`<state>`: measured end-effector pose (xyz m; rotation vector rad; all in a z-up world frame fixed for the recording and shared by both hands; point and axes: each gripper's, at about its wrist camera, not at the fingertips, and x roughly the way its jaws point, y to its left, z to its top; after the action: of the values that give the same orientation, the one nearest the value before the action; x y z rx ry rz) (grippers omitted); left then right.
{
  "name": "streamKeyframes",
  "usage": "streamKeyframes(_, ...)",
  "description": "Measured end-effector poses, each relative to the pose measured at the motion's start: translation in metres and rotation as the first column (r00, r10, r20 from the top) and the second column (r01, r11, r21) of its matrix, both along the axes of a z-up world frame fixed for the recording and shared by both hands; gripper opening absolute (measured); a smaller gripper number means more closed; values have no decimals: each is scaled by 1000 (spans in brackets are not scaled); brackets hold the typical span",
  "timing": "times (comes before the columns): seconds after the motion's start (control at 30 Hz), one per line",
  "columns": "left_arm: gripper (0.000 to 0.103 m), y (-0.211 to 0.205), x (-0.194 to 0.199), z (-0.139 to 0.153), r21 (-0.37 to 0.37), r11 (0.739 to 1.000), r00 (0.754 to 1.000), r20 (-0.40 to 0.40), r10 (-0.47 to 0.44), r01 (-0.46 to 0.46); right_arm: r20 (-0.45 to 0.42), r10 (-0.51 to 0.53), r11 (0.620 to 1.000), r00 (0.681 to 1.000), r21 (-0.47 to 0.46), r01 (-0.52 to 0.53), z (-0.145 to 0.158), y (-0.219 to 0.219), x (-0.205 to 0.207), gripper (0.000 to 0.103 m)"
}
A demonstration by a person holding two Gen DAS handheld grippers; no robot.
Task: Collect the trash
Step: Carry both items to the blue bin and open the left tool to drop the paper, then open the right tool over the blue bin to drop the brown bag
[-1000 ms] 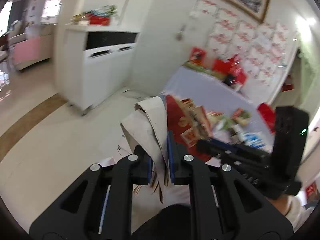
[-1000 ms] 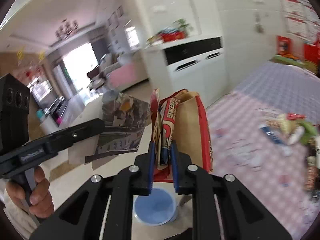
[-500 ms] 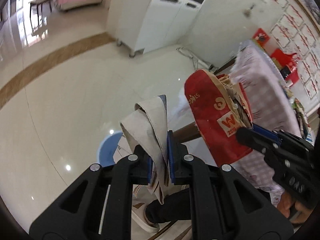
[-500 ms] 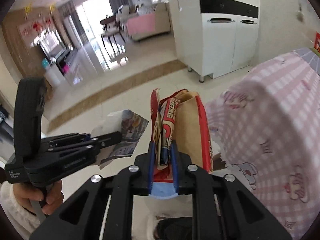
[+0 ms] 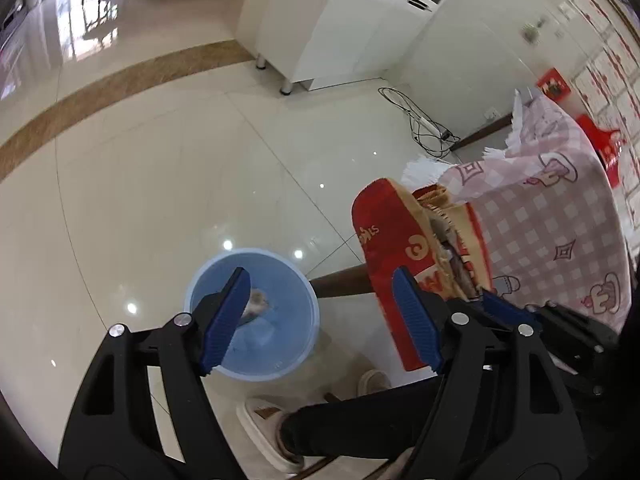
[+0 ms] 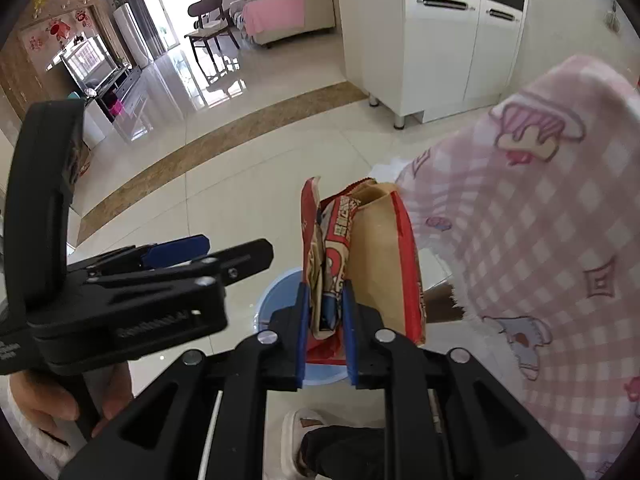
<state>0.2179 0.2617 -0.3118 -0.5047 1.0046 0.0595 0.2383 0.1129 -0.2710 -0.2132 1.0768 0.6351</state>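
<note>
My left gripper [image 5: 320, 316] is open and empty above a blue bin [image 5: 280, 344] that stands on the floor. A crumpled paper [image 5: 258, 305] lies inside the bin. My right gripper [image 6: 325, 312] is shut on a red and tan snack bag [image 6: 380, 264] and holds it upright above the bin's rim [image 6: 280, 286]. The same bag [image 5: 392, 248] shows in the left wrist view, to the right of the bin. The left gripper [image 6: 180, 248] also shows at the left of the right wrist view.
A table with a pink checked cloth [image 5: 560, 216] hangs close on the right, and also shows in the right wrist view [image 6: 540, 220]. A white cabinet [image 5: 344, 20] stands at the back. A cable [image 5: 420, 120] lies on the tiled floor. My slippered foot [image 5: 272, 420] is beside the bin.
My left gripper has opened and let go of the folded paper, which now lies in the bin. The right gripper has kept hold of the bag and moved over the bin.
</note>
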Motion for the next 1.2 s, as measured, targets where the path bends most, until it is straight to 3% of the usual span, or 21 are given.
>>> streamKeyframes(0.23, 73, 6, -12, 5, 61, 997, 999, -23, 42, -41, -39, 2, 1000, 999, 14, -2, -14, 10, 1, 16)
streamKeyframes(0.63, 73, 23, -26, 29, 152, 984, 996, 10, 94, -95, -24, 33, 998, 999, 53, -31, -7, 15, 7, 20)
streamKeyframes(0.77, 73, 30, -27, 35, 135, 985, 994, 21, 109, -111, 4, 38, 995, 999, 87, -39, 1, 17, 9, 25)
streamKeyframes(0.9, 73, 37, -30, 39, 102, 987, 992, 27, 123, -125, 28, 33, 994, 999, 105, -36, 8, 17, 9, 38)
streamKeyframes(1.2, 73, 17, -31, 65, 94, 993, 994, 86, 67, -75, 105, -33, 994, 994, 105, 22, 37, -6, 1, 38)
